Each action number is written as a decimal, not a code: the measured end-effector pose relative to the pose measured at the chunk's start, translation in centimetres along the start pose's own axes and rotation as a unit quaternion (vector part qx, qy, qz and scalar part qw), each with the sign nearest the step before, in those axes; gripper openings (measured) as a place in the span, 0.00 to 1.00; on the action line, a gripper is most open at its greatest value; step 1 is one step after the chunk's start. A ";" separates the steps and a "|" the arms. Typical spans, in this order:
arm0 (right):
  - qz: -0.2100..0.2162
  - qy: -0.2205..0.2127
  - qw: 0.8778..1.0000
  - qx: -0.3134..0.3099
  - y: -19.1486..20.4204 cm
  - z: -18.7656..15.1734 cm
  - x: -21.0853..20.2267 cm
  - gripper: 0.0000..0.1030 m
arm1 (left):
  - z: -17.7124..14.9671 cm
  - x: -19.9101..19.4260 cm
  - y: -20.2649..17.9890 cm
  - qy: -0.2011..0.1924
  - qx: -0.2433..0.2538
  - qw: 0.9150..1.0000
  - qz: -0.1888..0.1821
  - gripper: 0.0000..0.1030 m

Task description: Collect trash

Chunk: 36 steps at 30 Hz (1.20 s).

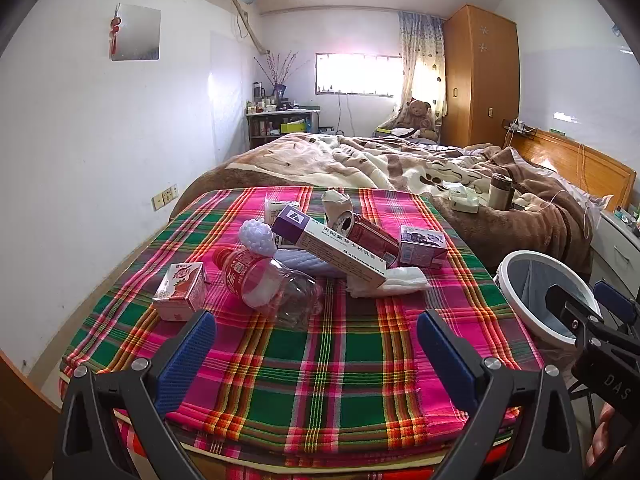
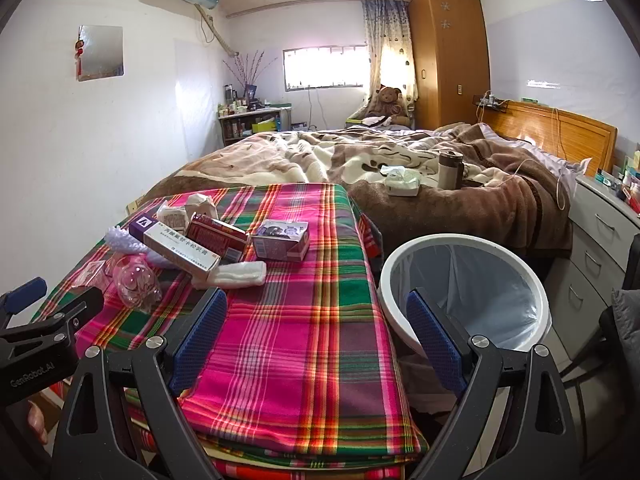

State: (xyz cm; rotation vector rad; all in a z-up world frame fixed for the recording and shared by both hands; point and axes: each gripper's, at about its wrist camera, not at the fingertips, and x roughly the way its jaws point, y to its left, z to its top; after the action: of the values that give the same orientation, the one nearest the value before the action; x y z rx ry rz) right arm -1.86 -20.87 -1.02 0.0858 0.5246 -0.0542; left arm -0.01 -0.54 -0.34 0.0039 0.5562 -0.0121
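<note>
Trash lies in a pile on the plaid blanket [image 1: 340, 360]: a crushed clear bottle with a red label [image 1: 268, 284], a small red-and-white carton [image 1: 182, 292], a long purple-and-white box [image 1: 332, 248], a red can [image 1: 366, 232], a purple carton [image 1: 422, 248], white tissue [image 1: 396, 280]. My left gripper [image 1: 316, 344] is open and empty, just short of the bottle. My right gripper [image 2: 316, 320] is open and empty, between the blanket [image 2: 288, 340] and the white bin [image 2: 464, 292]. The pile also shows in the right wrist view [image 2: 188, 248].
The lined white bin [image 1: 548, 296] stands on the floor right of the bed's foot. A brown blanket with a tissue box [image 2: 402, 184] and a flask [image 2: 450, 168] lies beyond. A white drawer unit [image 2: 600, 248] is at the right.
</note>
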 end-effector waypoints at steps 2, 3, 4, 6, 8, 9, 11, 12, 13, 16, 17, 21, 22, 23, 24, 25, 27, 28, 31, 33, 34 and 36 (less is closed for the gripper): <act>0.000 -0.001 1.000 0.000 0.0 0.0 -0.1 0.90 | 0.0 0.0 0.1 0.001 0.000 1.000 -0.001 0.99; -0.001 -0.001 1.000 0.000 0.0 0.0 -0.1 0.90 | 0.0 0.0 0.1 0.001 0.000 1.000 -0.001 0.99; -0.002 -0.001 1.000 0.000 -0.1 0.1 -0.1 0.90 | 0.0 0.1 0.1 0.001 0.000 1.000 -0.001 0.99; -0.002 -0.001 1.000 0.000 -0.1 0.0 -0.1 0.90 | 0.0 0.0 0.1 0.001 0.000 1.000 -0.001 0.99; -0.004 -0.001 1.000 0.000 -0.1 0.0 -0.1 0.90 | 0.0 0.0 0.0 0.001 0.000 1.000 -0.001 0.99; -0.004 -0.001 1.000 0.000 -0.1 0.0 -0.1 0.90 | 0.0 0.0 0.1 0.001 0.000 1.000 -0.001 0.99; -0.005 -0.001 1.000 0.000 -0.1 0.0 -0.2 0.90 | 0.0 0.0 0.0 0.001 0.000 1.000 -0.001 0.99; -0.005 -0.002 1.000 0.000 -0.1 0.0 -0.2 0.90 | 0.0 0.0 0.1 0.001 0.000 1.000 -0.001 0.99; -0.005 -0.002 1.000 0.000 -0.1 0.0 -0.3 0.90 | 0.0 0.0 0.0 0.001 0.000 1.000 -0.001 0.99; -0.005 -0.003 1.000 0.000 -0.2 0.0 -0.3 0.90 | -0.1 0.0 0.0 0.001 0.000 1.000 -0.003 0.99; -0.006 -0.002 1.000 0.000 -0.2 0.1 -0.3 0.90 | -0.2 0.0 0.0 0.001 0.000 1.000 -0.004 0.99; -0.007 -0.003 1.000 -0.001 -0.1 0.1 -0.3 0.90 | -0.2 0.0 0.0 0.002 -0.001 1.000 -0.004 0.99; -0.008 -0.003 1.000 -0.001 -0.1 0.1 -0.3 0.90 | -0.2 0.0 0.0 0.001 0.000 1.000 -0.005 0.99; -0.007 -0.003 1.000 -0.001 -0.1 0.1 -0.3 0.90 | -0.2 0.1 0.1 0.001 -0.001 1.000 -0.005 0.99; -0.007 -0.003 1.000 -0.001 -0.1 0.1 -0.3 0.90 | -0.2 0.1 0.1 0.001 0.000 1.000 -0.005 0.99; -0.007 -0.003 1.000 -0.001 -0.2 0.1 -0.3 0.90 | -0.2 0.1 0.0 0.000 0.000 1.000 -0.004 0.99; -0.007 -0.003 1.000 -0.001 -0.1 0.1 -0.3 0.90 | -0.3 0.0 0.0 0.000 0.000 1.000 -0.004 0.99; -0.007 -0.003 1.000 0.000 -0.2 0.1 -0.3 0.90 | -0.2 0.0 0.1 0.000 0.000 1.000 -0.004 0.99; -0.008 -0.002 1.000 -0.002 -0.1 0.1 -0.3 0.90 | -0.3 0.0 0.0 0.001 0.000 1.000 -0.004 0.99; -0.007 -0.001 1.000 -0.002 -0.1 0.2 -0.2 0.90 | -0.3 0.0 0.1 0.000 0.000 1.000 -0.005 0.99; -0.007 -0.001 1.000 -0.002 -0.1 0.2 -0.2 0.90 | -0.2 0.0 0.1 0.001 0.000 1.000 -0.005 0.99; -0.008 -0.002 1.000 -0.002 -0.1 0.2 -0.2 0.90 | -0.2 0.0 0.1 0.001 0.000 1.000 -0.005 0.99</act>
State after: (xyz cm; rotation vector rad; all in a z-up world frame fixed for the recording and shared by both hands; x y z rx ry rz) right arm -1.96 -20.98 -0.72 0.0768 0.5223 -0.0685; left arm -0.10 -0.45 -0.53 0.0008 0.5578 -0.0208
